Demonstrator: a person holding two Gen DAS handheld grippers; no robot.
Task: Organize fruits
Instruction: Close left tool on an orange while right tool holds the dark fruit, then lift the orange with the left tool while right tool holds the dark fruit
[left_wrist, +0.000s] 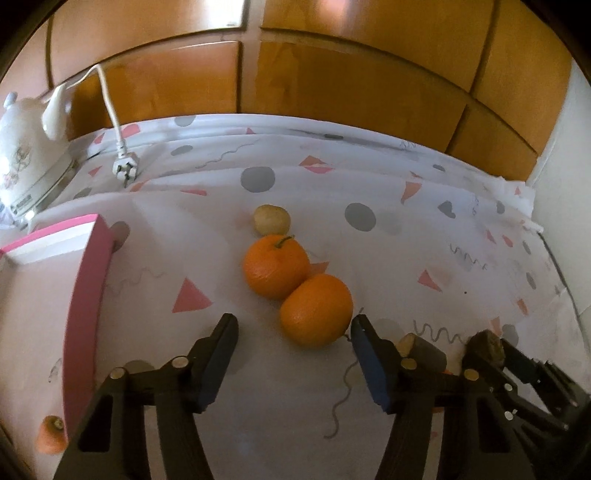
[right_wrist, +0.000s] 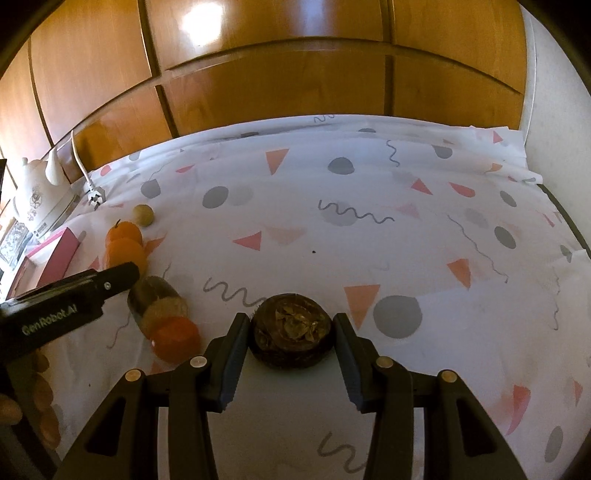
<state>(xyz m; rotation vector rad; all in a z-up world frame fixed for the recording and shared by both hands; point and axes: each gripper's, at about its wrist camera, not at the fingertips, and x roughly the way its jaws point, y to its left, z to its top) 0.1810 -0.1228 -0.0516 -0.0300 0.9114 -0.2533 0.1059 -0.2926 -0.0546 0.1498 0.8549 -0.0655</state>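
Left hand-held gripper (left_wrist: 293, 343): jaws apart, near orange (left_wrist: 316, 309) beside one pad, not clamped.
Right hand-held gripper (right_wrist: 291, 332): clamped on brown fruit (right_wrist: 291, 334).

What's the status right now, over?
Left gripper open, near round orange fruit just ahead. Right gripper straddling dark brown round fruit, grip unclear. Nothing blocking on patterned white tablecloth.

A room in a home

Wooden cupboard doors (right_wrist: 280, 92) stand behind a table under a patterned tablecloth (right_wrist: 369, 192), with a white electric kettle (left_wrist: 26, 162) and its loose plug (left_wrist: 125, 168) at the left edge, fruit lying about.
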